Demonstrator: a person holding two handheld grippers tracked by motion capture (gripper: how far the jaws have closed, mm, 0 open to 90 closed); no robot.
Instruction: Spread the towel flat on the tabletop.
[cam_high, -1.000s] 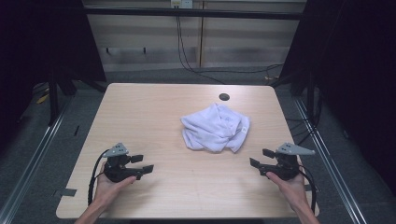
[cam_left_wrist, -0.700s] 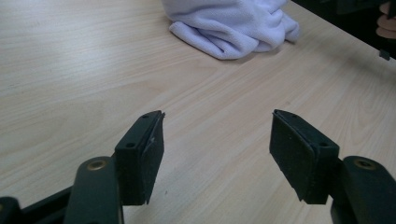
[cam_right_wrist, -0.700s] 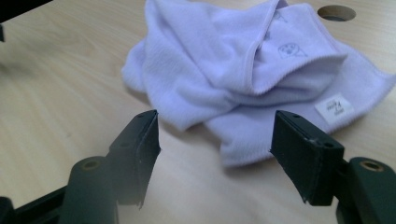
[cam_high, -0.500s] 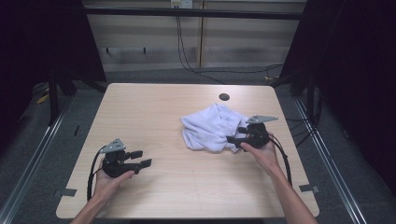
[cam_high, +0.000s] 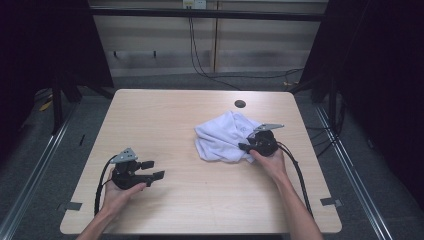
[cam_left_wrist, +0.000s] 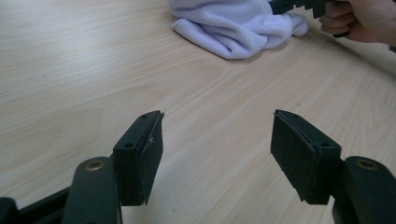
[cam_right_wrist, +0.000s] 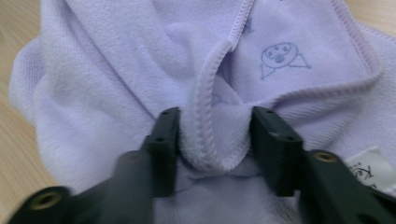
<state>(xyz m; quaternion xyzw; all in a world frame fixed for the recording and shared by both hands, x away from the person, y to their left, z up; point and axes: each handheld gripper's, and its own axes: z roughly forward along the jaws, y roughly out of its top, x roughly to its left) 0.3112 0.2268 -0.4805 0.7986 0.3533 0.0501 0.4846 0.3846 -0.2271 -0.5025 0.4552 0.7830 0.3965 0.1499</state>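
A light wooden table (cam_high: 165, 115) stands on grey floor (cam_high: 30, 165), dark curtains (cam_high: 45, 40) around.

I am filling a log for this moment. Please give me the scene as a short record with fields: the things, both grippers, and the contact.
surface: wooden table
item: crumpled pale towel, on the table's right half
towel details: stitched hem, small printed drawing, white label at one edge
right gripper: at the towel, a hemmed fold between its jaws; whether it is clamped is unclear
left gripper: open, jaws wide apart over bare wood, apart from the towel
other: dark round hole near the table's far edge
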